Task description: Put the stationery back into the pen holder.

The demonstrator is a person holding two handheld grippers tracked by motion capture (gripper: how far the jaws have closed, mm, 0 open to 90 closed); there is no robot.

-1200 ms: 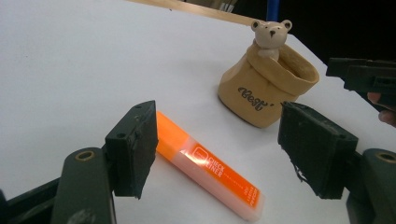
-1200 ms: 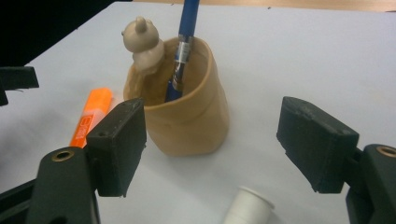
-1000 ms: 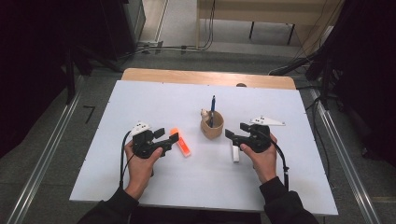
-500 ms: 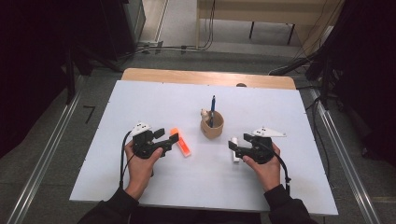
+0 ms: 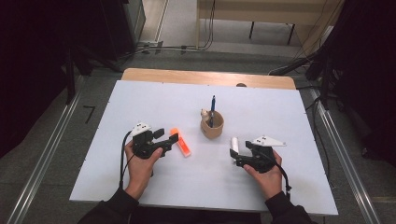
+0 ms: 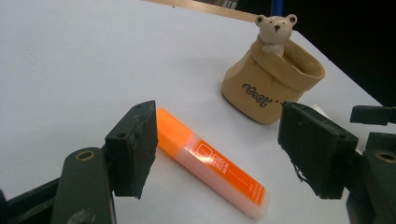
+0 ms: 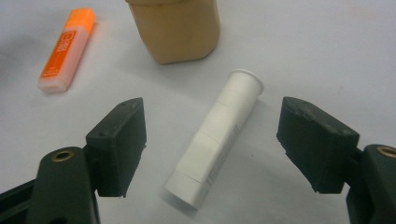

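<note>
Bear figure [image 6: 275, 29] on holder [image 6: 271, 86], left gripper view

The person wore dark long sleeves [image 5: 116, 207]. Each black two-jawed claw, left [image 5: 169, 139] and right [image 5: 232, 157], carried a grey three-cornered plate, blocky black pads, brass-ringed screw holes and a trailing black cable.

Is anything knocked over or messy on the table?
Nothing is spilled or broken. The bear pen cup stands upright with a blue pen in it. The orange highlighter and a white tube lie flat outside it.
</note>
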